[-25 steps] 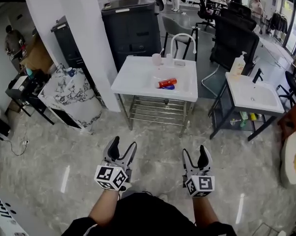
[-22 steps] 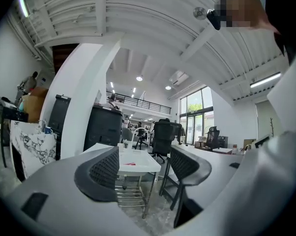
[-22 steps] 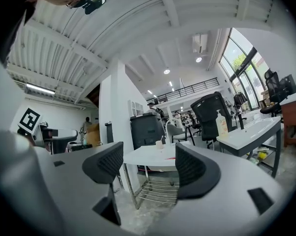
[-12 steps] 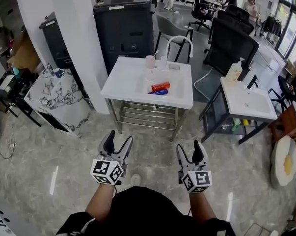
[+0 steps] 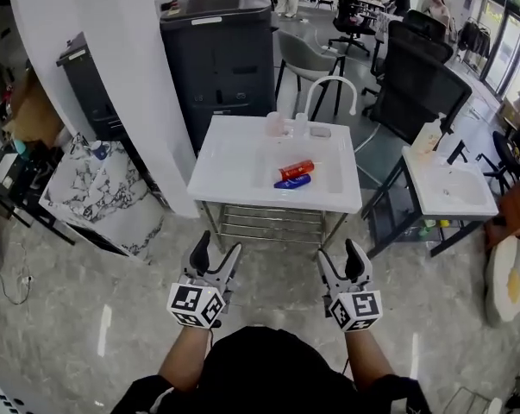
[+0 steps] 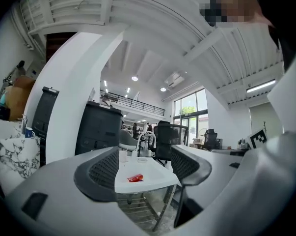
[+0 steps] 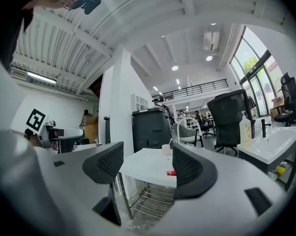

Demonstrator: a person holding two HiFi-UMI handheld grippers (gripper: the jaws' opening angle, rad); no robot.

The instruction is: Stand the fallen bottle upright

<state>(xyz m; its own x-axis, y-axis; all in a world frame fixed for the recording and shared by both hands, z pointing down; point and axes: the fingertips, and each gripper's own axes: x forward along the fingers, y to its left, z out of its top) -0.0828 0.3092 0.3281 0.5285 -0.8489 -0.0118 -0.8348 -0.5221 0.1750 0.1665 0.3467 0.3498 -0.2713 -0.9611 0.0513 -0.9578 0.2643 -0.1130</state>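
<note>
A red bottle lies on its side in the basin of a white sink table, with a blue thing lying beside it. The same red bottle shows small between the jaws in the left gripper view, and partly behind a jaw in the right gripper view. My left gripper and right gripper hang open and empty over the floor, well short of the table.
Two cups and a white faucet stand at the table's back. A second sink stand with a soap bottle is at right. A white pillar, a dark cabinet and office chairs ring the area.
The view has shifted and the sink table now sits a little nearer and more centred. Both grippers stay open and held out in front.
</note>
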